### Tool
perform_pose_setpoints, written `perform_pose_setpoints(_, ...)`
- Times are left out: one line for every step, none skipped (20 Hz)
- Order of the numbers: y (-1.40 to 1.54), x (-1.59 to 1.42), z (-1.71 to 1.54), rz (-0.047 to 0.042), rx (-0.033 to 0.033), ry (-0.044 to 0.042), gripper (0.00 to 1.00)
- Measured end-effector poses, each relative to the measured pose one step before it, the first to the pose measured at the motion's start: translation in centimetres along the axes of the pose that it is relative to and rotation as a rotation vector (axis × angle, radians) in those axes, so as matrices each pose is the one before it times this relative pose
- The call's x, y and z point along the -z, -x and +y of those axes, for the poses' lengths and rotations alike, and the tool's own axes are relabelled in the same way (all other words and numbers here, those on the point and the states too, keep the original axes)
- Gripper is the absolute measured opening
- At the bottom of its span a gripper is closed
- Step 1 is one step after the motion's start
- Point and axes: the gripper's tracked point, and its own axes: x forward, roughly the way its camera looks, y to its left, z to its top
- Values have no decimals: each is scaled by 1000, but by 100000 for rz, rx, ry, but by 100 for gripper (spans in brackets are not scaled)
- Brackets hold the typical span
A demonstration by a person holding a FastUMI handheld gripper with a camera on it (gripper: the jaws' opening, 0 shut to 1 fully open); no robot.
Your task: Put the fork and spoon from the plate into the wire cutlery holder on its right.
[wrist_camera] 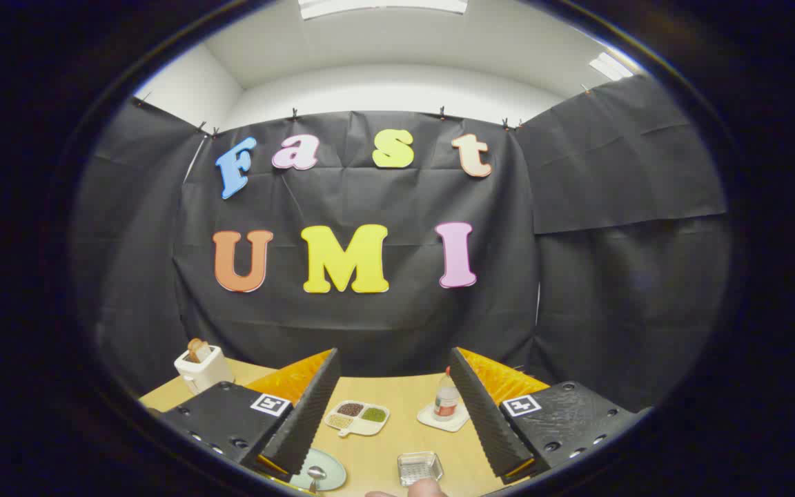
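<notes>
While the fingers (390,421) gape, plate (328,476) and wire holder (419,468) sit apart.

The support surface was a light wooden table (397,442). Between the spread fingers of the gripper (390,414), a pale plate (328,476) lay beside the left finger, with a spoon (316,473) resting in it. Just right of the plate, a wire cutlery holder (419,467) stood on the wood. Farther ahead, a divided dish (358,417) holding dark and green contents lay flat. Close to the right finger, a small bottle (446,399) stood upright on a white coaster (443,418). Beyond the left finger, a white toaster (203,368) with bread in its slot stood at the table's far edge.
</notes>
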Motion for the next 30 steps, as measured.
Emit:
perform_pose_setpoints(-22,42,208,418,-581,71,95)
perform_pose_setpoints(82,136,143,443,-97,-44,95)
perform_pose_setpoints(13,-33,52,429,-247,-202,95)
perform_pose_setpoints(24,73,256,391,-663,-53,95)
perform_pose_setpoints(39,11,193,344,-599,486,95)
perform_pose_setpoints(23,49,60,324,-394,835,95)
perform_pose_setpoints(140,-71,29,147,-420,477,95)
perform_pose_setpoints(13,69,120,451,-531,332,95)
perform_pose_setpoints(-16,98,5,854,-192,208,95)
perform_pose_setpoints(-20,346,17,1111,-76,113,95)
perform_pose_setpoints(-109,238,-39,1402,1296,831,95)
perform_pose_setpoints(-150,437,-294,1386,1710,1867,95)
perform_pose_setpoints(-5,465,618,2024,-1359,873,95)
perform_pose_setpoints(35,812,1065,2880,-2686,879,95)
perform_pose_setpoints(-110,787,969,2878,-2339,719,95)
perform_pose_setpoints(-212,864,600,2433,-1555,404,95)
perform_pose_setpoints(-67,607,582,1918,-1686,-152,95)
perform_pose_setpoints(-178,834,642,2433,-1252,120,95)
perform_pose_setpoints(-287,994,466,3898,-396,1122,95)
perform_pose_setpoints(-296,1483,798,4870,-1284,1712,95)
perform_pose_setpoints(-241,1210,1059,4801,-2468,647,95)
perform_pose_setpoints(-157,1282,1059,4598,-2377,675,95)
perform_pose_setpoints(-218,1141,864,4016,-1885,-32,95)
perform_pose_setpoints(-307,1248,792,3946,-1522,-176,95)
perform_pose_setpoints(-418,1263,671,4588,-1145,-124,95)
perform_pose_setpoints(-560,1625,708,5111,-1074,-355,95)
perform_pose_setpoints(-533,1348,446,5051,-695,-83,96)
perform_pose_setpoints(-706,1511,421,5372,-181,115,96)
perform_pose_setpoints(-594,1387,469,5403,-728,-388,95)
perform_pose_setpoints(-625,1659,440,6231,-956,302,96)
